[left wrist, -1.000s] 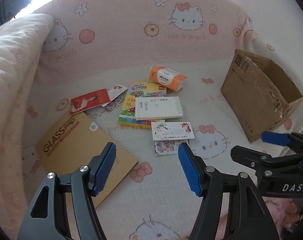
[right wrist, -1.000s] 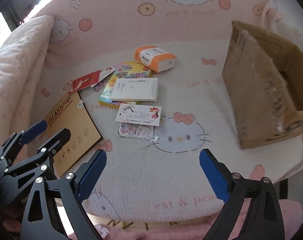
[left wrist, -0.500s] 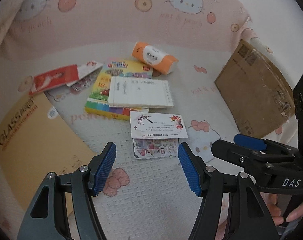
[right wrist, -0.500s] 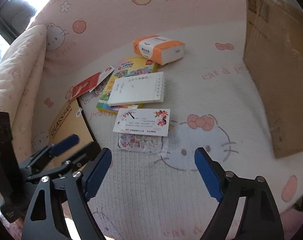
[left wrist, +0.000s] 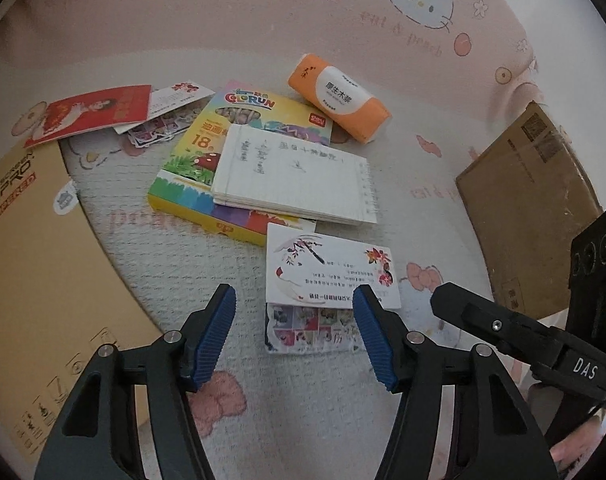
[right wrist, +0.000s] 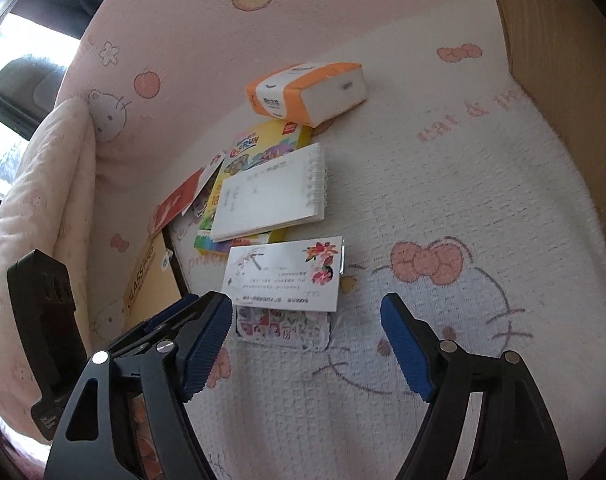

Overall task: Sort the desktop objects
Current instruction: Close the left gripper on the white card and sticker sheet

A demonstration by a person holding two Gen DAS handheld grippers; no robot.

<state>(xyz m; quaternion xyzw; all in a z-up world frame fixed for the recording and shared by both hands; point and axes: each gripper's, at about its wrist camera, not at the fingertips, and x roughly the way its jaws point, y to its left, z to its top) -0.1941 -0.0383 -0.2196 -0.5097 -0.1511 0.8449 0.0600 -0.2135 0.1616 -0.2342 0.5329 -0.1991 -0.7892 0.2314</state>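
A white flowered card (left wrist: 331, 270) lies on a sticker sheet (left wrist: 307, 330) on the pink cat-print blanket. My left gripper (left wrist: 295, 332) hovers just over the sticker sheet; its jaws are closing, with the sheet lying below the gap and the pads not touching it. In the right wrist view the same card (right wrist: 287, 276) and sheet (right wrist: 283, 330) sit beside the left finger of my right gripper (right wrist: 307, 340). Its jaws are closing too, with only blanket between them. Behind lie a spiral notepad (left wrist: 299, 178) on a crayon box (left wrist: 183, 176) and an orange tissue pack (left wrist: 339, 94).
A brown cardboard box (left wrist: 531, 208) stands at the right. A tan screen-protector box (left wrist: 35, 280) lies at the left, with a red card (left wrist: 91, 114) and more stickers behind it. The padded pink wall (left wrist: 263, 20) closes the back. The right gripper's arm (left wrist: 523, 336) crosses the left view's lower right.
Both grippers have dropped toward the blanket and come close to the card and sticker sheet, which now look much larger. The jaws of both have narrowed a little.
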